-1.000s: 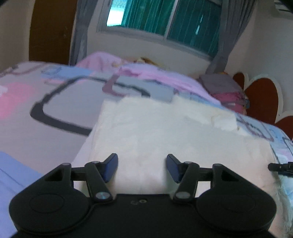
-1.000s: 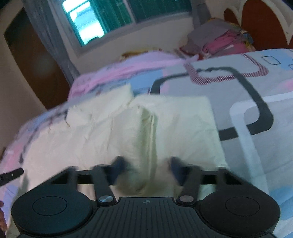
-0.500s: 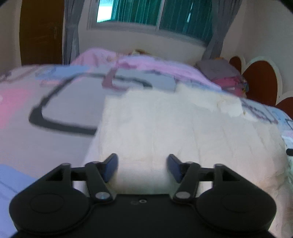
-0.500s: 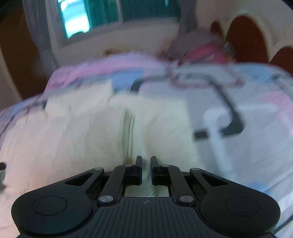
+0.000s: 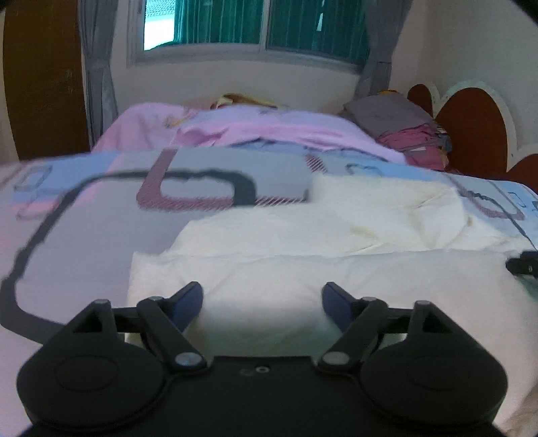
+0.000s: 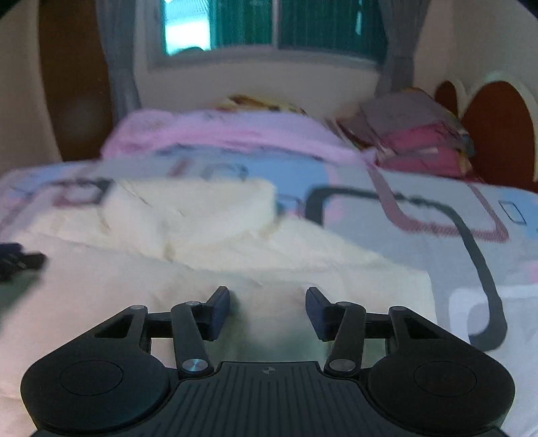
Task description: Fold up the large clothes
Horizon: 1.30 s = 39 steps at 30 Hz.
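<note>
1. Hovering low in the frame, the left claw (image 5: 262, 299) has its jaws opening, spread wide, with nothing pinched; the blue fingertips (image 5: 188, 301) stand apart over the near folded edge of the cream garment (image 5: 302, 255).
2. The right claw (image 6: 268, 307) is likewise opening, its pads (image 6: 218, 311) clear of the cloth, though the cream garment (image 6: 235, 269) lies directly under and between them.
3. The garment fills the lower middle of both views: a doubled near layer with a straight fold line across it, and a rumpled part behind it toward the frame's centre.
4. At the right edge of the left view a dark tip of the other claw (image 5: 523, 264) shows over the cloth; at the left edge of the right view a matching dark tip (image 6: 20, 260) shows.
5. Nothing lies between either claw and the garment.
6. Under it spreads a bedsheet (image 5: 84, 235) printed with pink, blue and grey squares outlined in black.
7. Further back lies a pink blanket (image 5: 235, 131), and at the upper right a pile of folded clothes (image 5: 403, 131), grey over magenta.
8. Beside that pile stands a red-brown headboard (image 5: 477, 124) with rounded white-edged lobes.
9. At the top is a window (image 5: 255, 23) with green blinds and grey curtains (image 5: 99, 74); a brown door (image 5: 40, 77) fills the upper left.
</note>
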Motion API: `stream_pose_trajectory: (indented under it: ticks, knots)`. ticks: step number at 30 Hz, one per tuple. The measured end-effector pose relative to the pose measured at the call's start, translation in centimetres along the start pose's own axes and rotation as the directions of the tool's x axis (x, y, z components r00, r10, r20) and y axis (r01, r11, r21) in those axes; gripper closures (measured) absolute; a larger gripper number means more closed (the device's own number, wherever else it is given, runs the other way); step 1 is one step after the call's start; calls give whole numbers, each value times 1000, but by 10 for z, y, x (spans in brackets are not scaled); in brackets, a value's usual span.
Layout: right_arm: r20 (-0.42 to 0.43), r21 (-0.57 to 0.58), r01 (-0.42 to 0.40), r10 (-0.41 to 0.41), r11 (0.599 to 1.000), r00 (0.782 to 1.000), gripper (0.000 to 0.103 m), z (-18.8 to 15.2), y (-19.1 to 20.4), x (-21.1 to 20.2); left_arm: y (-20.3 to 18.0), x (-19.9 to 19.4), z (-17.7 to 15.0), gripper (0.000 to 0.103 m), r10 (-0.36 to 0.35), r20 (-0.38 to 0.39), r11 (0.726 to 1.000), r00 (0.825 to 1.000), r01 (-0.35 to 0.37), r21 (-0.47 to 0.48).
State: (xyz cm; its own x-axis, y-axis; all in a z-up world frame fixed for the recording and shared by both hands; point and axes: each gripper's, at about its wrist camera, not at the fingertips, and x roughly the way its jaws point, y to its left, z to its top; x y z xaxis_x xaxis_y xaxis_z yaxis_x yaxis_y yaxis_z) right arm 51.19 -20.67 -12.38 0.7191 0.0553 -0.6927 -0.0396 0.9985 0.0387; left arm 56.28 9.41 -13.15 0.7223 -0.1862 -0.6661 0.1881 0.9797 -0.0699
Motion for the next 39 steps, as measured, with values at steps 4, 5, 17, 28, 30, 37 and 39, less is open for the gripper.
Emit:
stream_pose_trajectory:
  ticks: [4, 5, 17, 28, 30, 37, 39]
  knots:
    - [-5, -5, -7, 7, 1000, 1000, 54, -17, -7, 16, 11, 10, -10, 19, -14, -8, 1000, 1000, 14, -13]
    - [-8, -9, -4, 4, 1000, 1000, 54, -15, -7, 18, 12, 11, -10, 18, -13, -9, 1000, 1000, 13, -18]
    - [67, -71, -51, 56, 996, 996, 53, -32, 10, -59, -64, -78, -29, 21, -93, 112, 995, 989, 88, 54]
    - [-27, -62, -19, 18, 998, 999, 52, -60, 10, -17, -95, -42, -59, 19, 11, -22, 995, 1000, -9, 104]
    - [-30, -69, -18, 16, 997, 999, 52, -61, 11, -17, -93, -41, -59, 19, 9, -27, 995, 1000, -6, 103]
    - [-60, -67, -43, 39, 997, 997, 15, -53, 8, -32, -90, -50, -49, 18, 13, -85, 994, 996, -3, 110]
    - [-11, -67, -25, 24, 997, 1000, 9, -55, 6, -51, -87, -62, -46, 18, 23, -73, 995, 997, -15, 103]
